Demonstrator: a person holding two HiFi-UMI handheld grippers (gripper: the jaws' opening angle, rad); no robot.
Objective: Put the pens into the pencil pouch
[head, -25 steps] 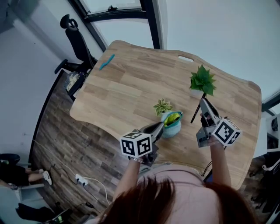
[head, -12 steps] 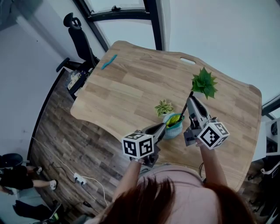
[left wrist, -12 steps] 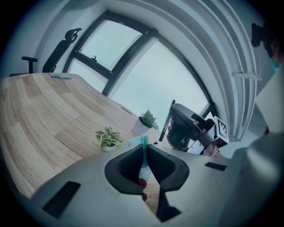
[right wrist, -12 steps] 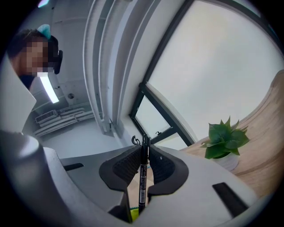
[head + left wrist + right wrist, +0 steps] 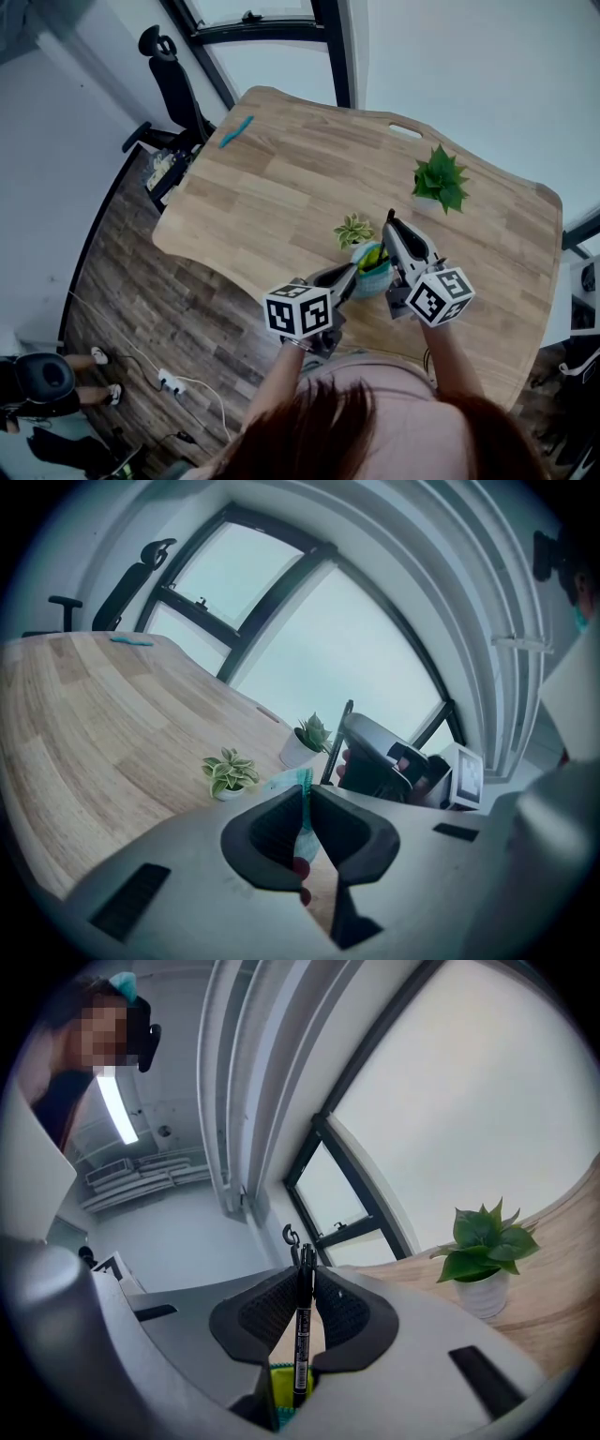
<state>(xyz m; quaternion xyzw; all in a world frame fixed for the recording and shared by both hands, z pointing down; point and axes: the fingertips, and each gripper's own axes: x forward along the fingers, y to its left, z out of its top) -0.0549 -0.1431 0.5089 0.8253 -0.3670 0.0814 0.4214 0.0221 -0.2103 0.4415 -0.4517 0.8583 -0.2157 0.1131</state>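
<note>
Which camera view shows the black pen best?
The right gripper view: the black pen stands upright at the centre, clamped in the right gripper, its printed label visible. The head view shows only a thin dark tip above that gripper; the left gripper view, a thin dark rod beside it.

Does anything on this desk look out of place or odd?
One teal thing, likely a pen, lies alone at the far corner of the desk by the chair, far from the pouch. Nothing looks spilled or broken.
</note>
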